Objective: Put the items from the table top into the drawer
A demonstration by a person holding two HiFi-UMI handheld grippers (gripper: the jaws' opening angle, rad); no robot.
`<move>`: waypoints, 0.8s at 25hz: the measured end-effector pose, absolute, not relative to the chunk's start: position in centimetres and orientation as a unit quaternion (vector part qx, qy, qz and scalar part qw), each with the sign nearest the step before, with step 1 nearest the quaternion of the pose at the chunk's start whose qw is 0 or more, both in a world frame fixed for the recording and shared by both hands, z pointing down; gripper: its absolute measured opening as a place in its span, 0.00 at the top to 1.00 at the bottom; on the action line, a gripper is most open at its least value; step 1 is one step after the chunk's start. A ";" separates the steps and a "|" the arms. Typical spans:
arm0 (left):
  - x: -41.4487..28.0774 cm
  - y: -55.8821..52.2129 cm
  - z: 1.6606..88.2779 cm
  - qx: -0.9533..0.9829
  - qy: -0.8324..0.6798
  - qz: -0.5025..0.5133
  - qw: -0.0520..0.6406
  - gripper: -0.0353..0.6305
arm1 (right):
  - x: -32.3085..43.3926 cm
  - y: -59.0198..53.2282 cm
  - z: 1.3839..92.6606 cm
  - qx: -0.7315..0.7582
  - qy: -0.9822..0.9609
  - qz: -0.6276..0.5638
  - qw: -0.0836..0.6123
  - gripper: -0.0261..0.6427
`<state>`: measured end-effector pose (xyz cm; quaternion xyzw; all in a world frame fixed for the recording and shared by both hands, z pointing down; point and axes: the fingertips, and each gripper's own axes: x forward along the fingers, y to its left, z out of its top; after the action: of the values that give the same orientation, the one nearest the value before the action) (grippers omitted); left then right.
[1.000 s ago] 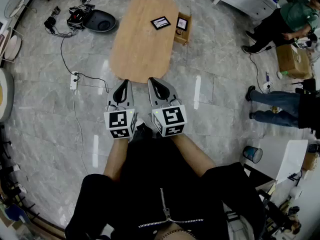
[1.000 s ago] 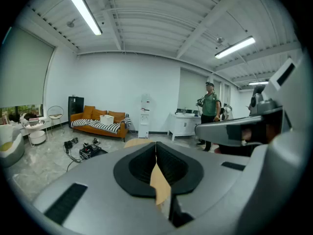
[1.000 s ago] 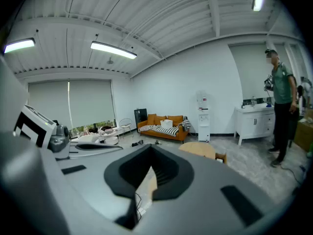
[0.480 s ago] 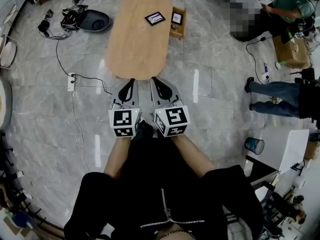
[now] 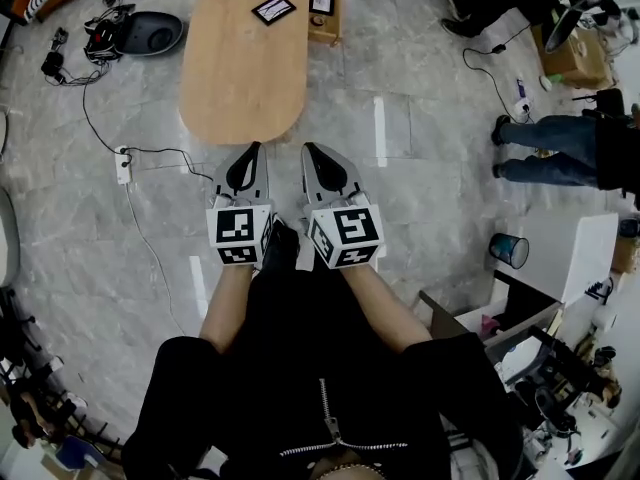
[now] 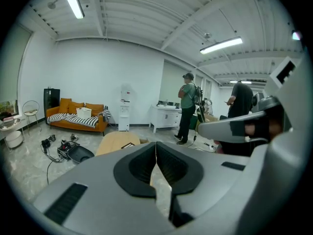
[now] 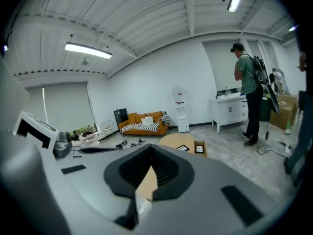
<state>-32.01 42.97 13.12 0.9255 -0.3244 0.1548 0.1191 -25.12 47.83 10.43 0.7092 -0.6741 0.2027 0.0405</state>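
Observation:
An oval wooden table stands ahead on the grey floor. A flat black-framed item lies on its far end. Beside that end a small wooden drawer stands open with a framed square item inside. My left gripper and right gripper are held side by side just short of the table's near end, both shut and empty. The left gripper view shows the shut left gripper and the table beyond. In the right gripper view, past the shut right gripper, are the table and drawer.
A power strip and cables trail over the floor at the left, near a black device. People stand at the right, with a blue bin and cluttered desks. An orange sofa and a white cabinet line the far wall.
The table has slid toward the upper left of the head view. Both grippers have kept side by side and shut, and have shifted a little forward.

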 end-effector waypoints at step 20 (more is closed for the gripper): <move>-12.4 34.8 15.8 0.907 -0.344 0.200 0.136 0.92 | -4.7 38.8 11.7 0.672 -0.707 0.211 0.061 0.95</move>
<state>-12.42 34.78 15.78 0.9072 -0.3442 0.2002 0.1359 -4.73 38.80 11.67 0.6725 -0.7068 0.2109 0.0607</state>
